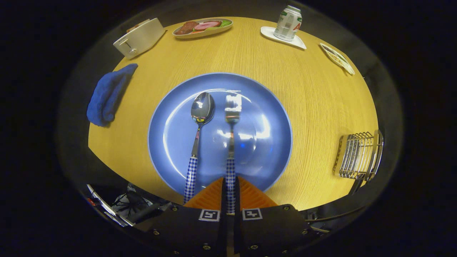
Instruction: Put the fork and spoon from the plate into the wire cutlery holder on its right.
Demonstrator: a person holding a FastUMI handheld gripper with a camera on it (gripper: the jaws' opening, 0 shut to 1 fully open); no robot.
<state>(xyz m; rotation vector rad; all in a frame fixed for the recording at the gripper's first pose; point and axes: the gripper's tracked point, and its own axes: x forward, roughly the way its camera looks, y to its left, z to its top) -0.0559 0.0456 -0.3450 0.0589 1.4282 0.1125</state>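
Bright overhead light falls on the wooden table (307, 107), leaving white glare streaks across the blue plate (264, 107) and hot spots on the spoon (202, 107) bowl and fork (232, 107) tines. Fisheye bending curves the table's edge; from 3 to 9 o'clock the surroundings go dark. The centre is sharp.

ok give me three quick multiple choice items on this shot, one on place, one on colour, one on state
1. Where is the wire cutlery holder?
A. on the plate
B. right of the plate, on the table
C. beside the toaster

2. What colour is the plate?
A. blue
B. white
C. green

3. What is the gripper doing?
A. open over the spoon
C. holding the can
B. shut on the fork handle

Key: 1 B, the holder stands apart at the table's right edge. 2 A, its surface is blue. 3 B, the fork has its checked handle pinched between both fingers, while the spoon lies free beside it.
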